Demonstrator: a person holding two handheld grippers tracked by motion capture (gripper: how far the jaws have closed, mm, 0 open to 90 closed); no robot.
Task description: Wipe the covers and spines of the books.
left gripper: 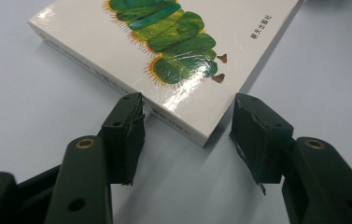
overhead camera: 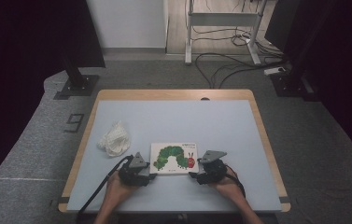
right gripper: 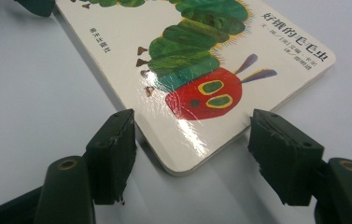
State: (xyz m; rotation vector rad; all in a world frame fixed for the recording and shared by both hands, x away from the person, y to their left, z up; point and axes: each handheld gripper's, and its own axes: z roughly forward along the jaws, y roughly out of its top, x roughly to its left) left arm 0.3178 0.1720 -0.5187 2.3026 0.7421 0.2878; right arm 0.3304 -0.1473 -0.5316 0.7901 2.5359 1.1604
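A white board book (overhead camera: 173, 158) with a green caterpillar on its cover lies flat near the table's front edge. My left gripper (overhead camera: 149, 176) sits at the book's near left corner, open, its jaws astride that corner (left gripper: 197, 135) without clamping it. My right gripper (overhead camera: 193, 176) sits at the near right corner, also open, with the rounded corner (right gripper: 180, 165) between its jaws. Both grippers (left gripper: 187, 135) (right gripper: 192, 154) rest low over the table. A hand holds each one.
A crumpled white cloth (overhead camera: 115, 138) lies left of the book. The pale blue mat (overhead camera: 173, 116) covers the wooden table (overhead camera: 173, 94). Stands, a desk frame and cables sit on the floor beyond the far edge.
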